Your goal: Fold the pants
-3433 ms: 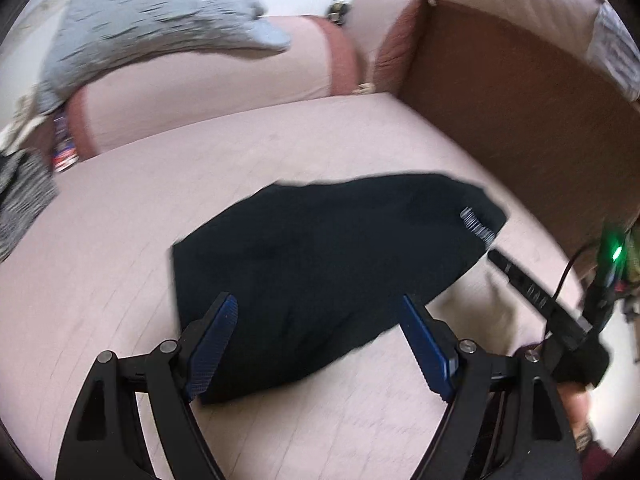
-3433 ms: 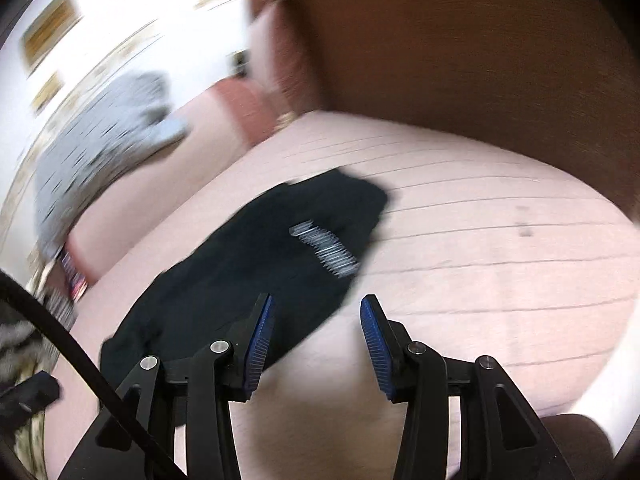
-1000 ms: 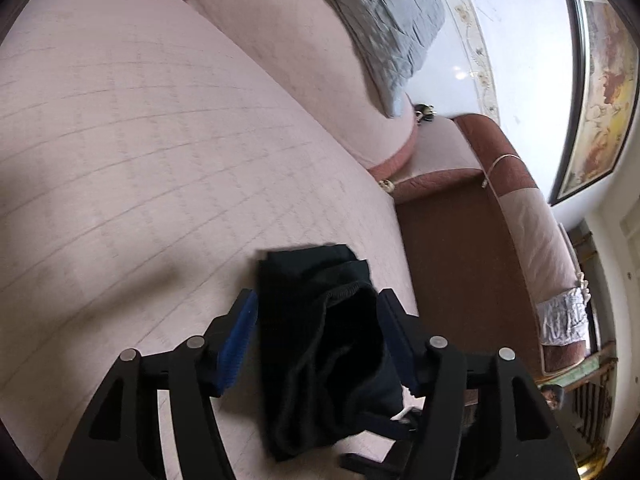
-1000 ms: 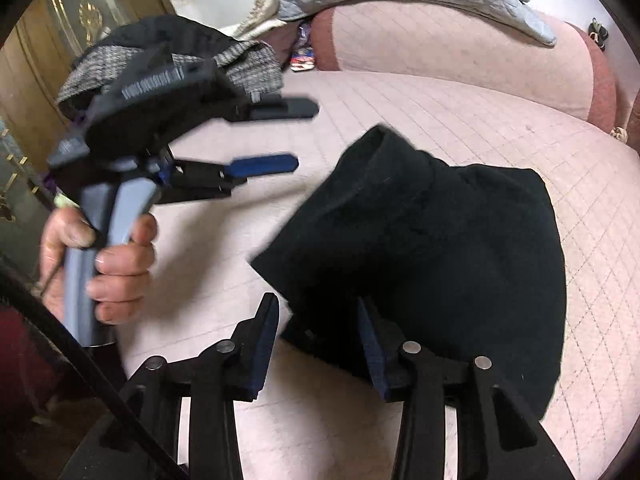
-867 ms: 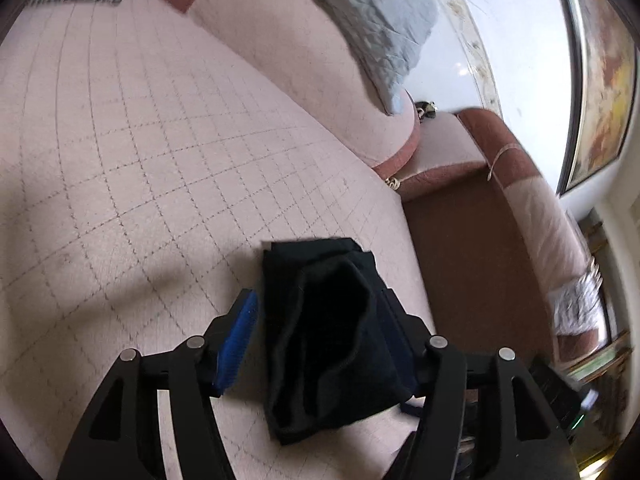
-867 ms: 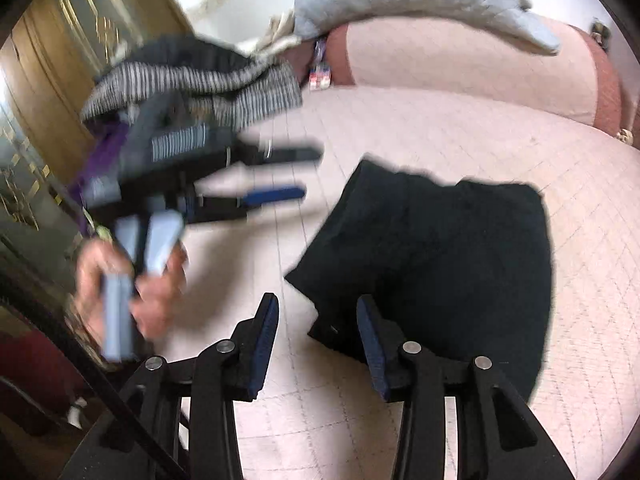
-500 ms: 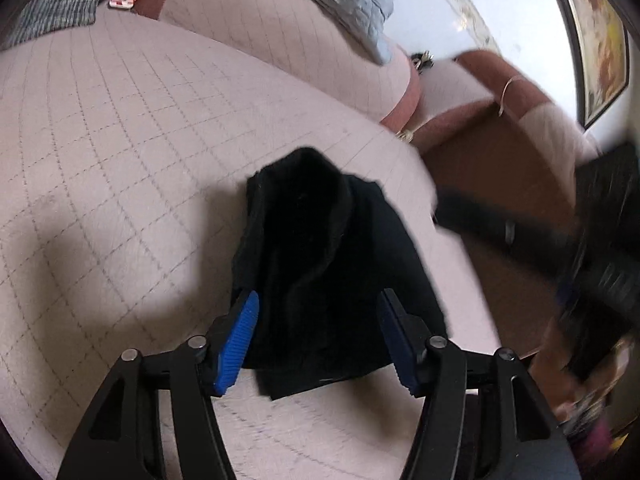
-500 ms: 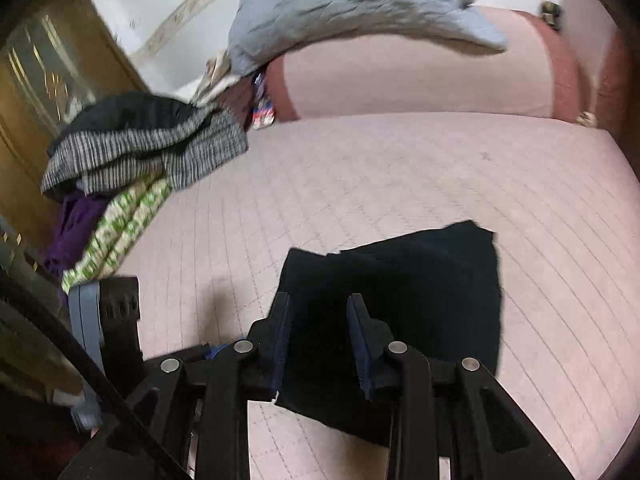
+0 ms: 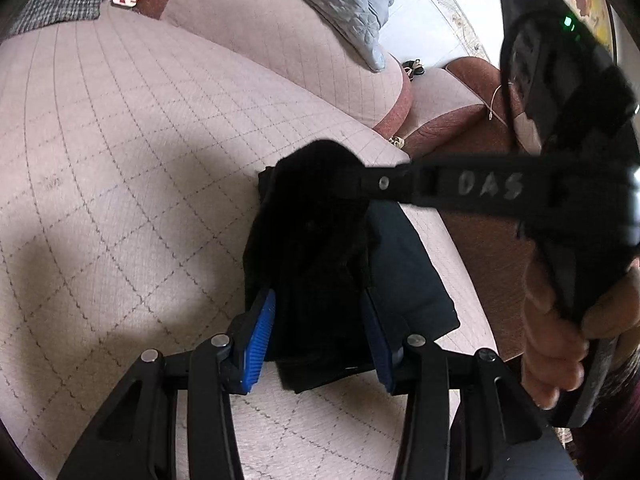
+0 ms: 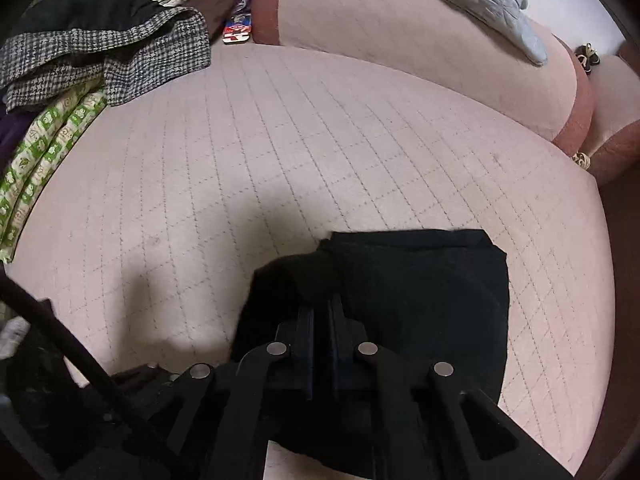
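The right tool (image 10: 320, 312) is pinching the black pants (image 10: 420, 280) on the quilted sofa seat (image 10: 280, 140); the left tool (image 9: 320, 332) is closing around their edge.

left claw (image 9: 320, 336) closing, right claw (image 10: 322, 312) clamped

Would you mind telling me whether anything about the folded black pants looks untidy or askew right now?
Yes. One corner of the black pants is pulled up into a bunched peak by the shut right gripper, so the stack is not flat. The left gripper is closing around the near end of the bundle.
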Available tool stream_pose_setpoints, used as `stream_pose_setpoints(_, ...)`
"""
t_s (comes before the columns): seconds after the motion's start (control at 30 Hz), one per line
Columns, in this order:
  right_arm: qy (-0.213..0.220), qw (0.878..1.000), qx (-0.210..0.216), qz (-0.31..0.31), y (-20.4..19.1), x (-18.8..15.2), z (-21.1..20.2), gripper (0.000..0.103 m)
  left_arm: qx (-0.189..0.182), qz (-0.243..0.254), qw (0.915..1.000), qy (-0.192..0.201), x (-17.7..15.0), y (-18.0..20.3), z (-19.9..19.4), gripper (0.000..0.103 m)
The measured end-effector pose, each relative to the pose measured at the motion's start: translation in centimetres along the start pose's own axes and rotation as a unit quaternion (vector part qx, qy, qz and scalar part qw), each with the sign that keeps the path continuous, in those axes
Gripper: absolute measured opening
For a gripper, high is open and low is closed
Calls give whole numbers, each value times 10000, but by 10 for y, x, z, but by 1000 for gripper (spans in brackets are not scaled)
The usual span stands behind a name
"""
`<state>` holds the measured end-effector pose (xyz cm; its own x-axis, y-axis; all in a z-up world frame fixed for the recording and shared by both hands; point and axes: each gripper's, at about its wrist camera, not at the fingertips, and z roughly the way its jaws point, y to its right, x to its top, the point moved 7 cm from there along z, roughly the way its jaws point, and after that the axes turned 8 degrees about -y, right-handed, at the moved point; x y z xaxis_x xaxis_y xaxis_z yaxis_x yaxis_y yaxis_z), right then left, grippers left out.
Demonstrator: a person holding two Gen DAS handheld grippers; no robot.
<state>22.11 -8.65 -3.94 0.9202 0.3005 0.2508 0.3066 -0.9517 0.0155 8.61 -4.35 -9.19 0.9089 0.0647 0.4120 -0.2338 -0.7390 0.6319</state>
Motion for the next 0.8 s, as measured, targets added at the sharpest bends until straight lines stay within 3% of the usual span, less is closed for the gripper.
stream_pose_setpoints(0.17,-311,9987,342,221,-15,11,15,7,-84,-113,9999,-80,1,-5,7,43)
stream_pose_setpoints(0.2,-404,9978,436,304,-16,13,22,8,-104,-183,9997,-110,1,-8,8,43)
stream_pose_setpoints(0.23,-515,9958,610,439,-16,15,30,16,-162,-303,9993,-146,1,-13,9,43)
stream_pose_setpoints(0.3,-717,9872,1171,816,-16,19,46,24,-282,-451,9984,-166,0,-18,7,43)
stream_pose_setpoints(0.33,-810,9768,1627,1132,-14,20,55,30,-350,-532,9978,-174,1,-21,5,43)
stream_pose_setpoints(0.4,-918,9586,2210,1544,-12,20,65,32,-413,-618,9971,-154,2,-25,1,43)
stream_pose_setpoints(0.47,-807,9508,2421,1758,-5,19,62,32,-454,-663,9967,-102,3,-28,-5,43)
stream_pose_setpoints(0.53,-279,9486,2601,1781,9,21,35,32,-518,-687,9963,-20,5,-30,-12,43)
stream_pose_setpoints(0.6,157,9550,2351,1801,32,15,8,35,-557,-697,9960,72,7,-32,-17,45)
stream_pose_setpoints(0.67,501,9666,1716,1834,69,-3,-17,38,-660,-724,9951,126,9,-32,-19,50)
stream_pose_setpoints(0.73,653,9735,1026,1938,110,-29,-32,38,-774,-715,9944,93,9,-30,-17,55)
stream_pose_setpoints(0.8,624,9737,708,2076,139,-55,-35,40,-779,-681,9946,52,11,-25,-13,61)
